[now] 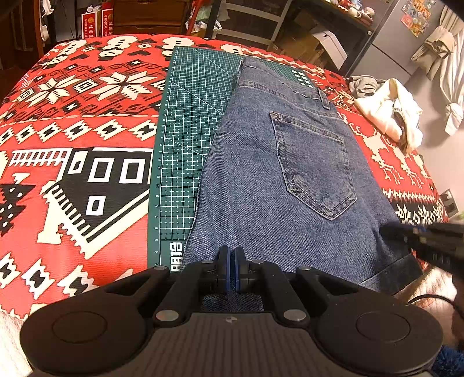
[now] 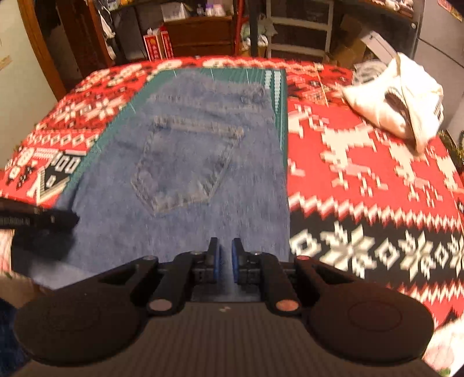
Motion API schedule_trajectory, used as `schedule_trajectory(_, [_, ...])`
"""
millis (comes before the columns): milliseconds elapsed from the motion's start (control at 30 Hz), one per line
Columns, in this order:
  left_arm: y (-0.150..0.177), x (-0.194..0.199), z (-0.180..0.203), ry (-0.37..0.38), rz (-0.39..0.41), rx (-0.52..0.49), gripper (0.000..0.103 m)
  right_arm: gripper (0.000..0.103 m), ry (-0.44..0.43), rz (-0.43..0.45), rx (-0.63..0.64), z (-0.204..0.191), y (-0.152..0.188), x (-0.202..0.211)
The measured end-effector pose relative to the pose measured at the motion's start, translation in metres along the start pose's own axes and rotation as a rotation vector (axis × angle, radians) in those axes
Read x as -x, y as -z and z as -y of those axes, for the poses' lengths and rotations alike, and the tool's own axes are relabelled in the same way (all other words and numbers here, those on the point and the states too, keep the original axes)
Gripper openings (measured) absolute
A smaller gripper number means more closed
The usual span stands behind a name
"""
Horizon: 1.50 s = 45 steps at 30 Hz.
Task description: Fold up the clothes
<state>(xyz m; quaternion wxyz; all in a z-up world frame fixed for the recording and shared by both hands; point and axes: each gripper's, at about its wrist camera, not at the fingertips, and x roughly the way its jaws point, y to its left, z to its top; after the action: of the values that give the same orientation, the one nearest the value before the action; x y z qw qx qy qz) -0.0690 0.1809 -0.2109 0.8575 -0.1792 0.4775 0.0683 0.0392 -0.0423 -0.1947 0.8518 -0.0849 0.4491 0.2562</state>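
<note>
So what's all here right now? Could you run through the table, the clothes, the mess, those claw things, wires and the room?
Surface: patterned red tablecloth with a green cutting mat on top.
Job's things: folded jeans flat on the mat, back pocket up.
Clutter: white garment and grey garment heaped at the far right.
Grippers: left gripper nearly closed over the jeans' near edge; right gripper slightly open, nothing between its fingers.
Cables: black cable at the right edge.
Surroundings: shelves, cardboard boxes, wooden drawers.
</note>
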Motion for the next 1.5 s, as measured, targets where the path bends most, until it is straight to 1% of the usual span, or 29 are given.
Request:
schedule_trajectory(100, [0.000, 0.000, 0.000, 0.001, 0.000, 0.001, 0.005, 0.009, 0.007, 0.028, 0.002, -0.002, -0.018, -0.009])
schedule_trajectory(200, [0.000, 0.000, 0.000, 0.001, 0.000, 0.001, 0.005, 0.009, 0.026, 0.031, -0.020, 0.003, -0.031, -0.025])
schedule_trajectory(267, [0.000, 0.000, 0.000, 0.000, 0.001, 0.000, 0.005, 0.009, 0.039, 0.024, -0.037, 0.011, -0.033, -0.034])
schedule_trajectory(300, [0.000, 0.000, 0.000, 0.000, 0.001, 0.000, 0.005, 0.006, 0.044, 0.024, -0.046, 0.015, -0.031, -0.035])
schedule_trajectory(367, [0.000, 0.000, 0.000, 0.000, 0.001, -0.001, 0.005, 0.006, 0.050, 0.031, -0.069, 0.024, -0.024, -0.035])
schedule_trajectory(467, [0.000, 0.000, 0.000, -0.002, 0.002, -0.004, 0.005, 0.011, 0.027, 0.030, -0.107, 0.038, -0.009, -0.027])
schedule_trajectory(533, [0.000, 0.000, 0.000, -0.004, 0.002, -0.005, 0.005, 0.012, 0.009, 0.030, -0.138, 0.046, 0.003, -0.020])
schedule_trajectory(667, [0.001, 0.000, 0.000, -0.007, 0.002, -0.006, 0.005, 0.012, 0.008, 0.019, -0.185, 0.057, 0.020, -0.010])
schedule_trajectory(733, [0.001, 0.000, 0.001, -0.008, 0.002, -0.005, 0.005, 0.015, -0.003, 0.007, -0.211, 0.061, 0.025, -0.007])
schedule_trajectory(867, [0.001, 0.000, 0.001, -0.006, 0.000, 0.000, 0.005, 0.015, -0.022, 0.006, -0.232, 0.066, 0.024, -0.002])
schedule_trajectory(1000, [-0.003, 0.001, 0.000, 0.012, -0.012, 0.017, 0.006, 0.015, -0.040, 0.055, -0.221, 0.067, 0.011, 0.003])
schedule_trajectory(1033, [-0.005, 0.004, 0.001, 0.014, -0.004, 0.018, 0.007, 0.015, -0.045, 0.065, -0.212, 0.066, 0.006, 0.003])
schedule_trajectory(1100, [-0.013, 0.012, 0.004, -0.006, 0.031, 0.005, 0.007, 0.015, -0.053, 0.081, -0.187, 0.066, -0.006, 0.002])
schedule_trajectory(1233, [-0.038, 0.023, 0.007, -0.004, 0.068, -0.007, 0.008, 0.016, -0.067, 0.101, -0.124, 0.064, -0.032, -0.008])
schedule_trajectory(1333, [-0.063, 0.018, 0.013, -0.042, 0.072, -0.039, 0.009, 0.016, -0.078, 0.095, -0.092, 0.065, -0.050, -0.022])
schedule_trajectory(1433, [-0.088, 0.003, 0.015, -0.088, 0.062, -0.064, 0.009, 0.016, -0.088, 0.083, -0.076, 0.065, -0.063, -0.038])
schedule_trajectory(1500, [-0.100, -0.007, 0.015, -0.096, 0.061, -0.073, 0.009, 0.017, -0.100, 0.076, -0.069, 0.066, -0.071, -0.049])
